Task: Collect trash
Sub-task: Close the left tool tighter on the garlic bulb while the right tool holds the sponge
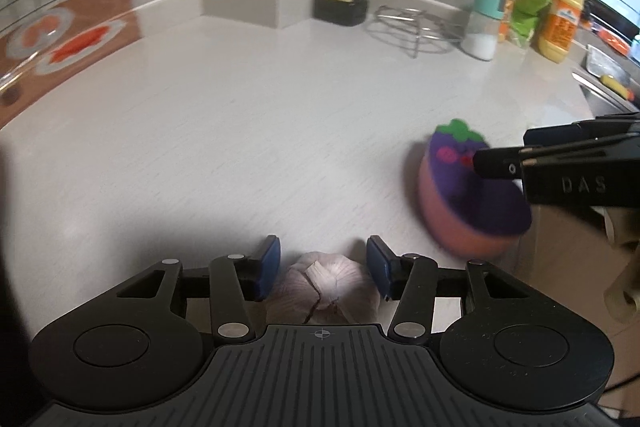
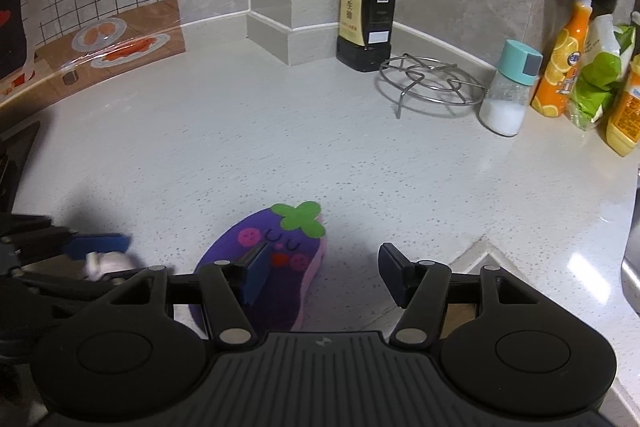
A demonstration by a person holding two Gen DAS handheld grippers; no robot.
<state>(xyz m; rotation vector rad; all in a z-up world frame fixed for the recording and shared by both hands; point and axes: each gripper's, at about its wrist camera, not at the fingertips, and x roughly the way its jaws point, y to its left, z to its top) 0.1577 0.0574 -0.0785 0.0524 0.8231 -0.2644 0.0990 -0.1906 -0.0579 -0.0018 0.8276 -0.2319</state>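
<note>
A garlic bulb (image 1: pixel 324 287) with papery pale purple skin lies between the blue pads of my left gripper (image 1: pixel 322 263). The jaws stand on either side of it with small gaps, not pressing. The bulb also shows in the right wrist view (image 2: pixel 108 263), beside the left gripper's blue pad (image 2: pixel 98 243). An eggplant-shaped purple sponge (image 2: pixel 272 259) with a pink base lies on the white counter (image 2: pixel 320 147). My right gripper (image 2: pixel 320 277) is open just above it, the left pad over its face. The sponge also shows in the left wrist view (image 1: pixel 468 203), under the right gripper (image 1: pixel 560 163).
At the back stand a dark soy sauce bottle (image 2: pixel 368 3), a wire trivet (image 2: pixel 432 83), a salt shaker (image 2: pixel 508 95), an orange bottle (image 2: pixel 564 67), a green bag (image 2: pixel 600 79) and a yellow bottle (image 2: pixel 626 115). A sink edge (image 2: pixel 632 267) lies at right, a stove edge (image 2: pixel 16 155) at left.
</note>
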